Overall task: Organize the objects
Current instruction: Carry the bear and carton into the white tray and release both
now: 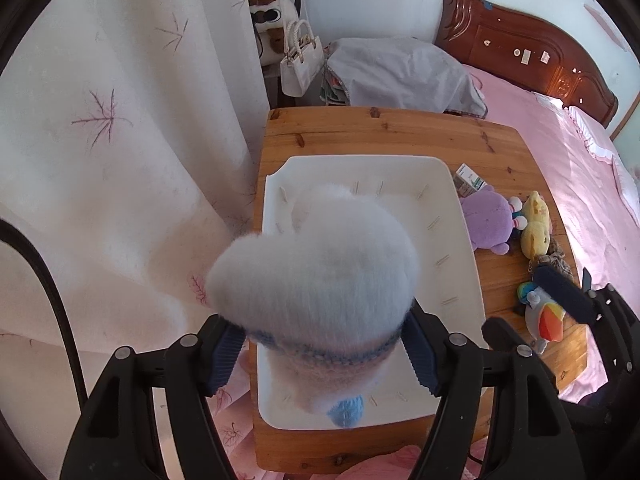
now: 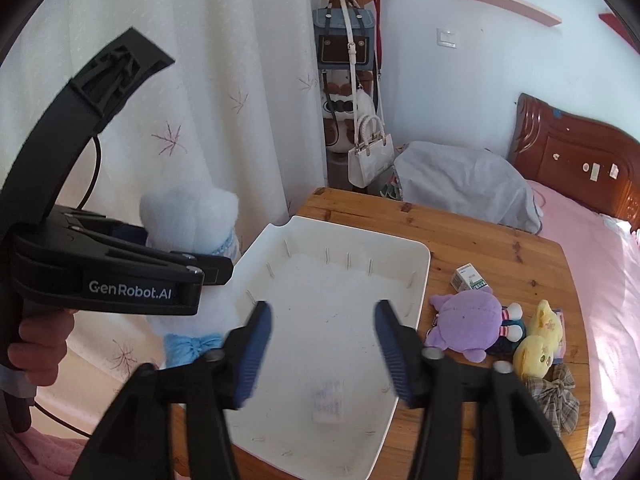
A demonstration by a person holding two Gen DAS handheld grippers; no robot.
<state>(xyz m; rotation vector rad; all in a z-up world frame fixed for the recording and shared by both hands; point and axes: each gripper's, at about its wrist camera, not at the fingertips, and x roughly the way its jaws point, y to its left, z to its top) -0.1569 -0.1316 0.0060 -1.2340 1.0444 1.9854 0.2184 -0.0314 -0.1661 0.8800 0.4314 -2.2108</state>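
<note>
My left gripper [image 1: 320,354] is shut on a fluffy white plush toy [image 1: 320,272] with a blue knitted collar and a blue bow, and holds it above the white tray [image 1: 452,208]. In the right wrist view the toy [image 2: 188,216] hangs at the tray's left edge, in the left gripper [image 2: 218,266]. My right gripper [image 2: 324,344] is open and empty above the tray [image 2: 420,272]. A purple plush [image 2: 472,320], a yellow plush [image 2: 538,340] and a small box [image 2: 470,278] lie on the wooden table [image 2: 480,240] to the right of the tray.
A plaid bow [image 2: 554,398] lies by the yellow plush, and a colourful bird toy [image 1: 544,320] sits near the right gripper. A white curtain [image 1: 120,120] hangs left. A pink bed [image 2: 608,280] is right. A coat rack with bags [image 2: 352,80] stands behind the table.
</note>
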